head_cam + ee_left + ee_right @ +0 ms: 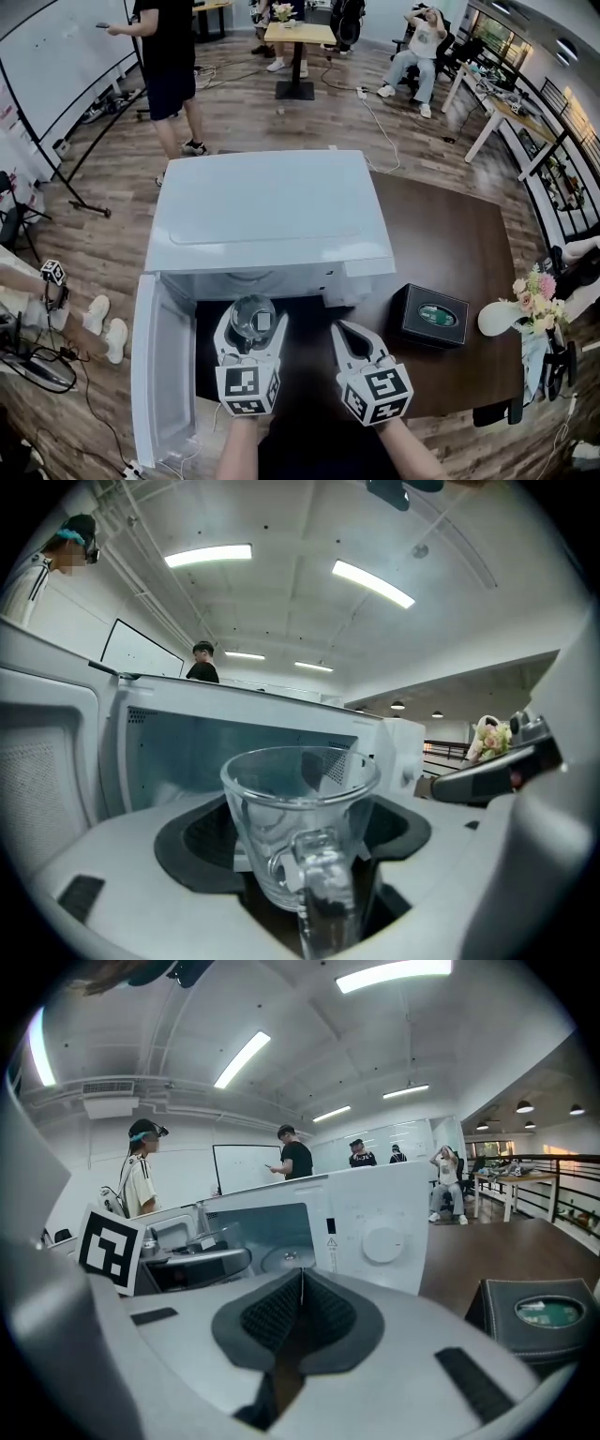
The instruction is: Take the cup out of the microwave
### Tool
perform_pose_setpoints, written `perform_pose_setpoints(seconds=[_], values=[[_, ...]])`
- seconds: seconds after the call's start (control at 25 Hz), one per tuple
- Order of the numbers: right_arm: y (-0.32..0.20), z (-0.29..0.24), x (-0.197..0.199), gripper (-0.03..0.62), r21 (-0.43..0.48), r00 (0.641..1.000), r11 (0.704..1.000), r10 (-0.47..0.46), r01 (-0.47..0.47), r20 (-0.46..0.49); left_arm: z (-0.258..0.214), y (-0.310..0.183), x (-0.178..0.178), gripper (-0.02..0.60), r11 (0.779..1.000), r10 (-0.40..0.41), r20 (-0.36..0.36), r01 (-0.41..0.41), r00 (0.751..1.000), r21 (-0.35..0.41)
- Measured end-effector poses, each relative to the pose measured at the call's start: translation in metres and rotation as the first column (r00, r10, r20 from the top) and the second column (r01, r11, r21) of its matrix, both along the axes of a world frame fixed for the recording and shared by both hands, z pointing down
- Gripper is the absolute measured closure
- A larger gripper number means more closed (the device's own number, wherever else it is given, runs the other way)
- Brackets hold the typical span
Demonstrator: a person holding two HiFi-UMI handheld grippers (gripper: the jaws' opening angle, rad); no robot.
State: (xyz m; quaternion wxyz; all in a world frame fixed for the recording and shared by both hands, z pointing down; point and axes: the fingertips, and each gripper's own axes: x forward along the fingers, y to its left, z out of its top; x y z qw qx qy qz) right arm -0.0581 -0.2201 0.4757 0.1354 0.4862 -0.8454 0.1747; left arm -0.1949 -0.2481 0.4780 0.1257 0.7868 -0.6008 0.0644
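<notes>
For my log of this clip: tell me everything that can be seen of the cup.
The cup is a clear glass mug, apparently empty, with a wide round rim and a handle facing the left gripper's camera. It is upright, clamped between the left tongs, just in front of the open microwave. Nothing else visibly touches it.

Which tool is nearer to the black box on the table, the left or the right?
Right. The right tool, shut and empty, hovers just left of the black box. The left tool is farther left, before the open microwave, gripping the glass cup.
</notes>
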Motion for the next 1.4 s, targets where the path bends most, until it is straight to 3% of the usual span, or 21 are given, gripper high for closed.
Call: perform_pose_setpoints(seconds=[0.36,0.64,0.8,1.08,1.24,1.4], values=[[0.017,-0.008,0.048,0.6,-0.02,0.991,0.992,0.127,-0.126,0.043,-0.022,0.026,0.043,0.202,0.992,0.129,0.015,-0.129,0.992,-0.004],[0.028,-0.033,0.092,0.6,0.028,0.973,0.974,0.222,-0.224,0.06,-0.042,0.039,0.073,0.202,0.967,0.255,0.028,-0.256,0.966,0.014],[0.033,-0.048,0.119,0.6,0.062,0.957,0.958,0.275,-0.281,0.092,-0.049,0.048,0.097,0.202,0.942,0.333,0.027,-0.334,0.943,0.027],[0.051,-0.073,0.161,0.6,0.214,0.939,0.915,0.33,-0.342,0.093,-0.062,0.059,0.134,0.202,0.887,0.456,0.031,-0.457,0.889,0.069],[0.064,-0.077,0.183,0.602,0.25,0.923,0.889,0.369,-0.384,0.106,-0.069,0.061,0.149,0.202,0.862,0.501,0.011,-0.499,0.866,0.089],[0.078,-0.073,0.197,0.602,0.256,0.922,0.886,0.379,-0.386,0.079,-0.07,0.064,0.164,0.202,0.837,0.542,-0.008,-0.539,0.84,0.096]])
